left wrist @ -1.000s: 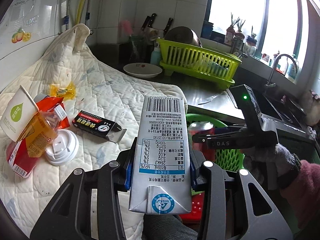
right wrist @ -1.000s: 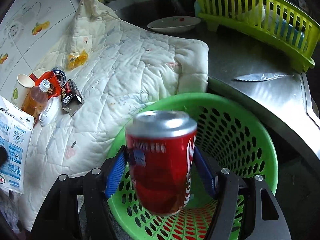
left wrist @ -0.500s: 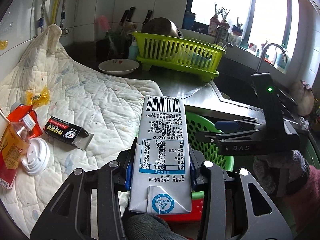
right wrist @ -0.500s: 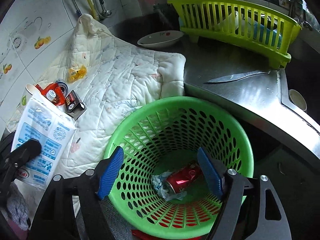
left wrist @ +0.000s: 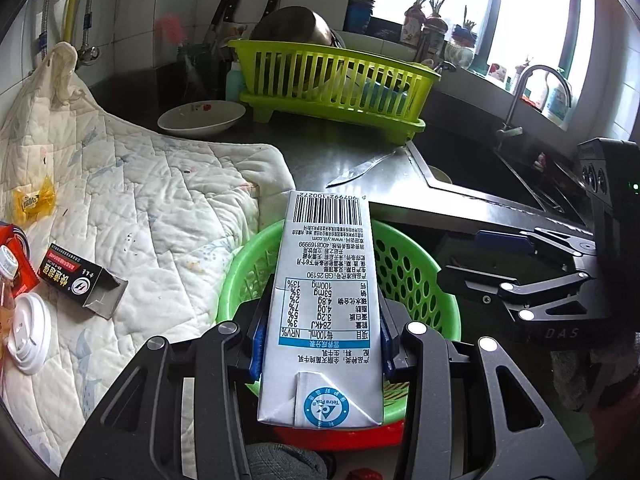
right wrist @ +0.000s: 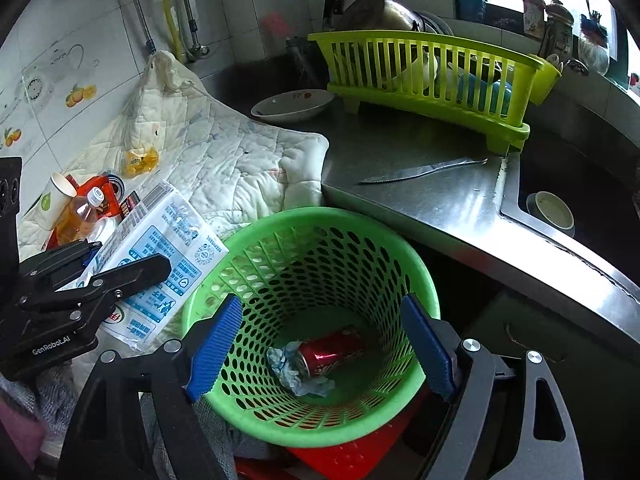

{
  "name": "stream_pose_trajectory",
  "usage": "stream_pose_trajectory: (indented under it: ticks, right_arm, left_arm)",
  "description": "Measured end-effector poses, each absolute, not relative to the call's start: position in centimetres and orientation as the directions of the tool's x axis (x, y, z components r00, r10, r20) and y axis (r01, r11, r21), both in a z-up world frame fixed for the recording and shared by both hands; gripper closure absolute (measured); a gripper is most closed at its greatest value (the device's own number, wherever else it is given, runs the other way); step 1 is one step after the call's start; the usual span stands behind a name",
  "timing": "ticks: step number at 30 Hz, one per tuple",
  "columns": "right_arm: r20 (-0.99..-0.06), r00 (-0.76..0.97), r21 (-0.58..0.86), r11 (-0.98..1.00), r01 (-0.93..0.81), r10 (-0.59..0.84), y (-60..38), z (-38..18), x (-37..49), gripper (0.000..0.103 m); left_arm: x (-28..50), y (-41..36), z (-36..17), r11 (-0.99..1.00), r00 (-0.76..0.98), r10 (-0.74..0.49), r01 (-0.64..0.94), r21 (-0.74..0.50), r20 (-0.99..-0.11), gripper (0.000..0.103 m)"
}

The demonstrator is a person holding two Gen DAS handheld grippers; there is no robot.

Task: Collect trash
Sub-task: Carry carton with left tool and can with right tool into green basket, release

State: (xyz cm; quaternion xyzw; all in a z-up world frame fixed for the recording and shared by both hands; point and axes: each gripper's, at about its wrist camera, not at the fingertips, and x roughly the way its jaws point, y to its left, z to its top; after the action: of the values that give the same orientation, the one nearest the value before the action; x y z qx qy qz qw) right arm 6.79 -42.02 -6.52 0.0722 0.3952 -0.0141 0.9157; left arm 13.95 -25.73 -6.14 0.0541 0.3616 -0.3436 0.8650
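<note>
We grip milk carton (left wrist: 326, 300) in left gripper (left wrist: 322, 328), pads pressing both sides, above near-left rim of green basket (right wrist: 416, 276). Our right gripper (right wrist: 320, 344) over basket, jaws opening, nothing between. Red can (right wrist: 334, 350), crumpled paper (right wrist: 296, 372) on basket floor.

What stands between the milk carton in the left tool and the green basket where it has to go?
Nothing visible. The milk carton hangs at the near rim of the green basket, whose mouth is open; the right tool is over it, its jaws opening and empty.
</note>
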Motion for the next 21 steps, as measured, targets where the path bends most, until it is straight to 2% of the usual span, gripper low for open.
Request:
stream_pose_trajectory:
  ticks: [14,16,18,21]
  right_arm:
    - [-0.717,0.697,0.110,0.988,0.110,0.002,-43.3,-6.5,5.5,0.024]
    - [-0.717,0.697,0.112,0.987,0.112,0.003,-43.3,-6.5,5.3,0.024]
    - [-0.717,0.697,0.114,0.987,0.113,0.003,-43.4,-6.6,5.3,0.024]
    - [-0.717,0.697,0.114,0.987,0.114,0.002,-43.3,-6.6,5.2,0.024]
  left_arm:
    - [16.1,-28.4,-7.2,0.757,0.490,-0.545,0.637,-0.146,-0.680,0.061]
    - [16.4,-28.6,-7.4,0.755,0.487,-0.550,0.638,-0.153,-0.679,0.057]
    - [16.4,-28.5,-7.5,0.763,0.502,-0.545,0.629,-0.148,-0.671,0.045]
    - [16.3,-28.1,-7.3,0.761,0.507,-0.557,0.628,-0.162,-0.658,0.043]
